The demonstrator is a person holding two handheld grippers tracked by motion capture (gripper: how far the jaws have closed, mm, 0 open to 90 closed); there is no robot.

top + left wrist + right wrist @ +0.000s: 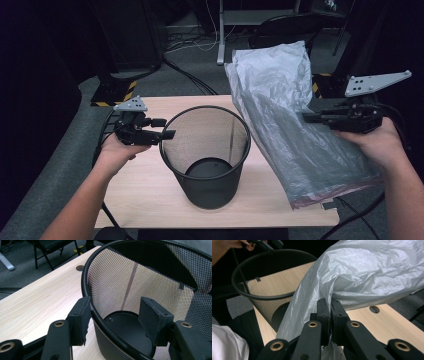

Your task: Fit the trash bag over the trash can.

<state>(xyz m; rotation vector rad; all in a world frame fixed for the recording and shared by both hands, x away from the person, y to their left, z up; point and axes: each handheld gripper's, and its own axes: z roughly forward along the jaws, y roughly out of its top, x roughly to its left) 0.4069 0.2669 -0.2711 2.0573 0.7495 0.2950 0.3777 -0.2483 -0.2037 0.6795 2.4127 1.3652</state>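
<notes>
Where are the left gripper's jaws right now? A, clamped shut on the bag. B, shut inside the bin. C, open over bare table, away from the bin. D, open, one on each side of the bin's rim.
D: the left gripper is open, one jaw outside and one inside the bin rim.

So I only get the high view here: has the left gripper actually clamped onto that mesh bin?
Observer: Not clamped. In the left gripper view its jaws stand open astride the bin's rim, one pad outside, one inside.
Operator: And the right one, is it really holding the bag?
Observer: Yes. The right gripper has its jaws shut on a fold of the grey plastic bag.
Operator: Anything in the bin?
Observer: The left gripper view shows a bare black bottom.
</notes>
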